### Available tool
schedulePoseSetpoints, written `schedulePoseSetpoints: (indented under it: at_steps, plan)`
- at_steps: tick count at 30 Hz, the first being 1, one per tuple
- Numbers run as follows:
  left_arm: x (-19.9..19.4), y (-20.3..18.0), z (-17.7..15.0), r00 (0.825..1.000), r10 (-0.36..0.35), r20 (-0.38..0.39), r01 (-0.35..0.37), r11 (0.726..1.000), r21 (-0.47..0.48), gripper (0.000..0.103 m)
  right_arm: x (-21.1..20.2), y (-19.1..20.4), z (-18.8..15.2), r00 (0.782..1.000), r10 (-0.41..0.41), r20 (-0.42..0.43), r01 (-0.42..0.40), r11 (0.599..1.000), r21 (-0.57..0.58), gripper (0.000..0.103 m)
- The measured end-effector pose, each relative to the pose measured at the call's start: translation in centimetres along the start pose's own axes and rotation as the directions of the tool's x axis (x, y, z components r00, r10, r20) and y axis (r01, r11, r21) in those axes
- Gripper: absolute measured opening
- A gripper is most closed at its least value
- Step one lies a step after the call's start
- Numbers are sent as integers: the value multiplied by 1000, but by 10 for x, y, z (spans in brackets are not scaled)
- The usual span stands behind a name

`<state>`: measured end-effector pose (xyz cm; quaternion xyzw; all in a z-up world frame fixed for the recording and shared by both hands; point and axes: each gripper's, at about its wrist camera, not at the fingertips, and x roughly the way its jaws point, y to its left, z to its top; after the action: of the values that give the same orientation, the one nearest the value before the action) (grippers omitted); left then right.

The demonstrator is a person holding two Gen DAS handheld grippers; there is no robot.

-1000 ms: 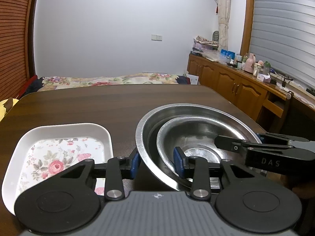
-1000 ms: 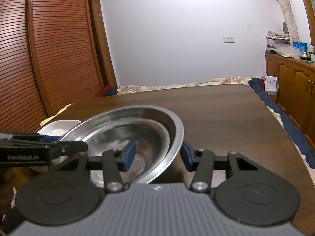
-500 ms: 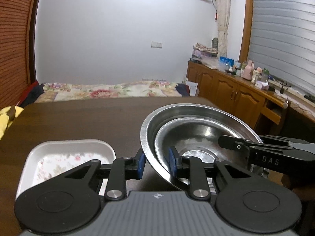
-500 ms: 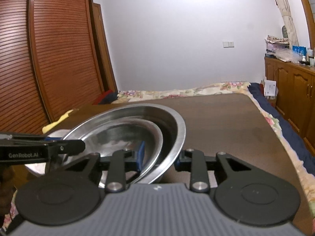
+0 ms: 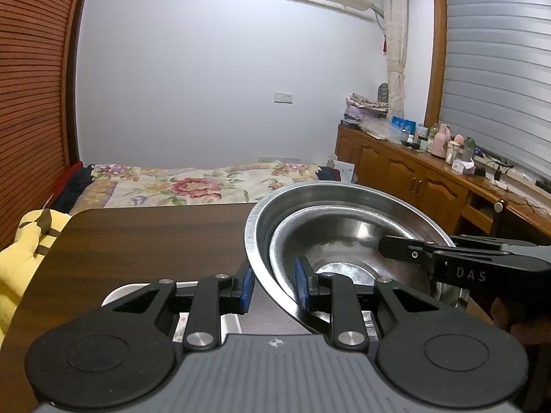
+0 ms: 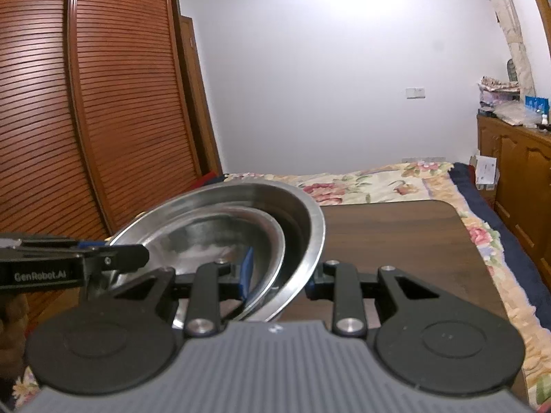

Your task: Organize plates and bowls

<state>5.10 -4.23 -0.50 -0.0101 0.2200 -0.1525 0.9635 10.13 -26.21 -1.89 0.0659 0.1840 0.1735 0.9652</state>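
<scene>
Nested round steel bowls (image 5: 344, 227), shiny | left gripper (image 5: 273, 284), right gripper (image 6: 279, 275) pinch opposite rims | white floral tray (image 5: 206, 313) lower left, half hidden | dark wood table (image 5: 155, 237)

"DAS" marks the right gripper (image 5: 385, 251); seemingly "GenRobot.AI" marks the left gripper (image 6: 146, 258).

Nested steel bowls (image 5: 347, 227) — gripped, tilted

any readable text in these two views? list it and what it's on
"DAS" – white letters on the side of the right claw, left wrist view.
"GenRobot.AI" – white letters on the side of the left claw, right wrist view.
Packages on the cabinet: print too small to read.
Bowls, table: no text.
</scene>
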Motion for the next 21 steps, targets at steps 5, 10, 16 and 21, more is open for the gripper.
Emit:
schedulePoseSetpoints:
  at_steps: [5,10,16,21]
  plan:
    - [-8,6,1,1000,11,-1,-11,1000,-14,27,1,11,5,1000,20,-13,-20,1000,-10,32]
    - [-15,11,4,999,32,1,-32,999,-17,27,3,24,6,999,37,-15,-38,999,-31,32]
    - [-21,23,3,998,60,1,-60,998,-29,27,10,35,6,998,55,-38,-57,997,-49,32]
    - [-23,36,0,997,79,-4,-79,996,-45,27,17,46,5,996,71,-59,-75,995,-59,32]
